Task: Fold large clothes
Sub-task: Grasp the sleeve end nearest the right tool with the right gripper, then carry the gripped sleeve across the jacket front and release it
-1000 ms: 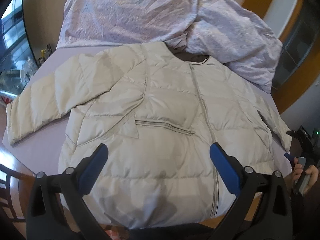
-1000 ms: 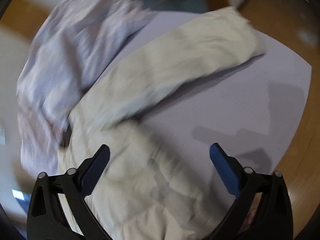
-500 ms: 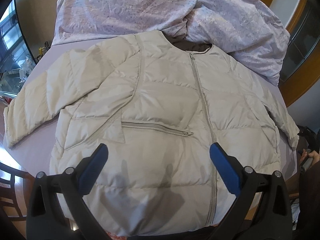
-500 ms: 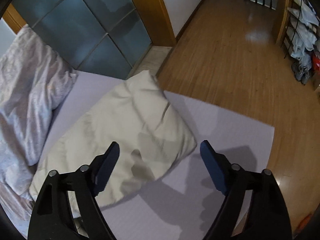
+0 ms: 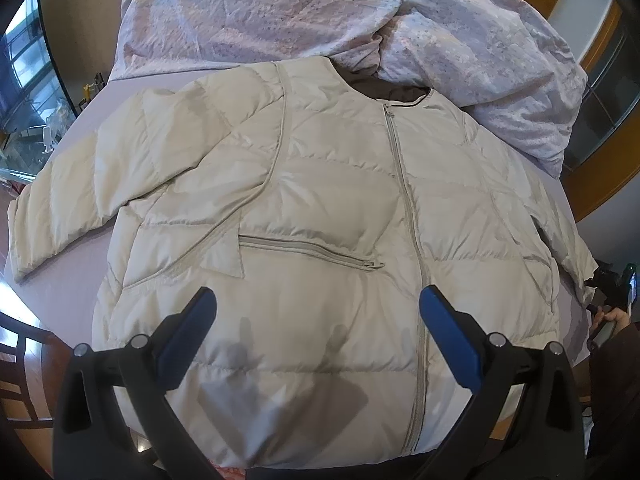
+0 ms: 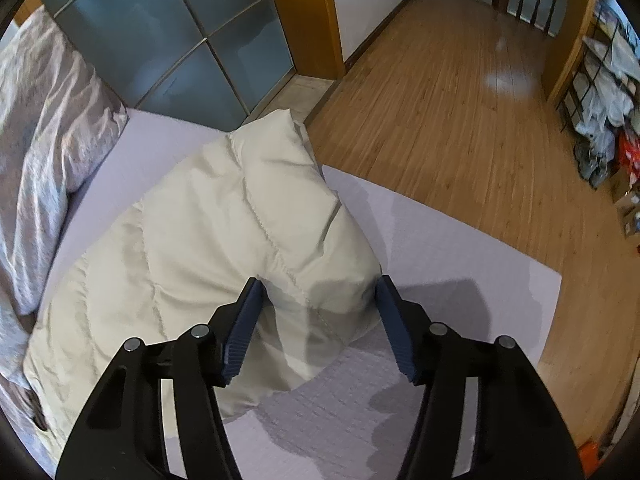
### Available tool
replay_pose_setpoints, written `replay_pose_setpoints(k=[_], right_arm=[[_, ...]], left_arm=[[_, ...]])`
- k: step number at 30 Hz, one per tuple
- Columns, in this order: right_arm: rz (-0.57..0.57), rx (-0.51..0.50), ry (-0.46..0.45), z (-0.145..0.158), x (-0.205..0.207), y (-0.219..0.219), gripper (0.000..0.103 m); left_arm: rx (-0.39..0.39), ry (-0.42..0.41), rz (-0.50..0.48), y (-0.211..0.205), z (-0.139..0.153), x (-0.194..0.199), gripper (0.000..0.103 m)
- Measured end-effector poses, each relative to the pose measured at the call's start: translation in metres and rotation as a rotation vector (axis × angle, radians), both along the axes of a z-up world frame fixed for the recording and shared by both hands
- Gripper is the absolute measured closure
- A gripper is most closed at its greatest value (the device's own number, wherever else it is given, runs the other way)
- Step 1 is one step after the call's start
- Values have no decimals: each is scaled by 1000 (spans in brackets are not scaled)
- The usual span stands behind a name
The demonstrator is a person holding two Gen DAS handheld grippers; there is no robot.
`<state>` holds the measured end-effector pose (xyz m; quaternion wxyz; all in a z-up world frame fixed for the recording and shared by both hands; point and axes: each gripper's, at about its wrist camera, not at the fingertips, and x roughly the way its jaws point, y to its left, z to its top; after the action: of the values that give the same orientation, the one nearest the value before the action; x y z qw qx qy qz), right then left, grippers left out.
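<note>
A cream puffer jacket (image 5: 320, 208) lies front up and zipped on a lilac bed sheet (image 5: 60, 280), both sleeves spread out. My left gripper (image 5: 316, 312) hovers open over the jacket's lower front near the hem, touching nothing. In the right wrist view the end of the jacket's sleeve (image 6: 240, 220) lies near the corner of the sheet (image 6: 440, 260). My right gripper (image 6: 318, 308) points down over that sleeve end. Its jaws are closing with the puffy cuff between the blue pads, and the fabric shows no pinch.
A crumpled lilac quilt (image 5: 280, 12) is piled behind the collar and shows again (image 6: 40, 120) beside the sleeve. Wooden floor (image 6: 460, 100) begins just past the bed corner, with glass doors (image 6: 160, 32) and a cluttered rack (image 6: 608, 80). A dark chair (image 5: 20, 360) stands at the bed's left edge.
The right wrist view swung from the jacket's body out to the sleeve end and came down over it, and its jaws narrowed around the cuff. The left gripper shifted slightly and stayed open.
</note>
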<state>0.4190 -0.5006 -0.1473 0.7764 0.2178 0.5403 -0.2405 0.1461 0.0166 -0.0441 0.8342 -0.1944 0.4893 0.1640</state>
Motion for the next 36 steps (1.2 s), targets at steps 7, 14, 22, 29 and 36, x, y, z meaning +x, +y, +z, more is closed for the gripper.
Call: replay_pose_setpoints(k=[7,14,22,29,36], right_arm=[[78,11,-20,2,4,11,81],[94,25,-67,17,0,20,84],[220,3,-173,64,6,75,84],[407,20,-234,100,22,163,84],[612,90,-259,120,28,262,85]], left_arm=[[-8,-3,3,-1,-1,-2,2],[-22,3,32,14,-4,-15,2],[-25,-11,22,43,-2,-19,2],[-49,-39,20,63,0,-22,2],[-69,-52,52,81,-1,-33,2]])
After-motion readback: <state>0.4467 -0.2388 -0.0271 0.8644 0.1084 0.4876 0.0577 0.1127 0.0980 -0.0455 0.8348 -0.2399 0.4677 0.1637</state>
